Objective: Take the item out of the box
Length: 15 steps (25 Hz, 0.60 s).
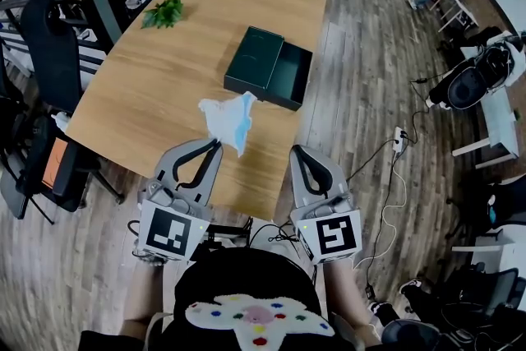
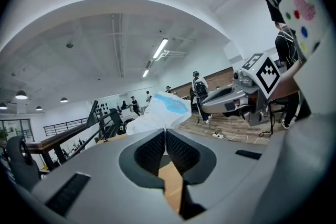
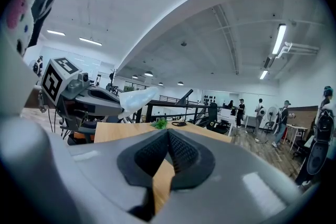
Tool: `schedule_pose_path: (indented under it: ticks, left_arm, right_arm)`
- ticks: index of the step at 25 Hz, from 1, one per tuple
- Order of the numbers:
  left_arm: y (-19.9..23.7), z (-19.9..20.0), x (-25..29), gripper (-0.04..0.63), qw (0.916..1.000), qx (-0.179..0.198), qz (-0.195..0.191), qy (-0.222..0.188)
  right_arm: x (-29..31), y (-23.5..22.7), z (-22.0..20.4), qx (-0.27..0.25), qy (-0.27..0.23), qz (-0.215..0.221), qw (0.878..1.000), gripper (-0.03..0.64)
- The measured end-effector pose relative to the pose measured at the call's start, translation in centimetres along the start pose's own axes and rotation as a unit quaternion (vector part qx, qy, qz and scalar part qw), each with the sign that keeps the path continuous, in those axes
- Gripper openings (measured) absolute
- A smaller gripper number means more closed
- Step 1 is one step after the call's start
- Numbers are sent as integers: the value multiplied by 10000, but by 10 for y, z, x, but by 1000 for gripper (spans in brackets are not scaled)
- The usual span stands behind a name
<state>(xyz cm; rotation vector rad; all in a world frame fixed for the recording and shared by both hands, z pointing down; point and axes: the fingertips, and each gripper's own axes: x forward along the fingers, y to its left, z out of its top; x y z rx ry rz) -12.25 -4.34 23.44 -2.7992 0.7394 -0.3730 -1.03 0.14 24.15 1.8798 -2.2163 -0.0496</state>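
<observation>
Left claw (image 1: 217,144) is clamped on the item (image 1: 231,119), a soft white-and-blue pouch. It is pinched by its near edge, so the rest juts forward off the tips, above the counter (image 1: 148,94).

Head view: the item is out of the box (image 1: 269,67). The dark green box lies on the counter beyond the left claw's tips, lid beside an open tray that looks empty. Right claw (image 1: 297,152) sits just right of the left one, over the counter's near edge, likely parked as the spare hand.

Left gripper view: the pads are pressed together with the pouch's edge caught at the very tips. The pouch rears up ahead and hides the box. The right claw shows off to the right.

Right gripper view: the jaws meet at the tips with nothing between them, so this claw is closed and empty. The left claw and pouch are to its left. A plant sprig (image 3: 160,123) and a black cable coil (image 3: 181,124) lie far ahead, with people well beyond them. I judge the bare counter under the pouch free for a set-down.
</observation>
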Motion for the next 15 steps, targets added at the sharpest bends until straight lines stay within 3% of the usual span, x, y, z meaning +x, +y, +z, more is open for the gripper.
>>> schedule_pose_path:
  ticks: [15]
  left_arm:
    - [-4,1,4,15,9999,49,-120,21]
  right_arm:
    - [-1,-1,-1,17,60,-35,10000,8]
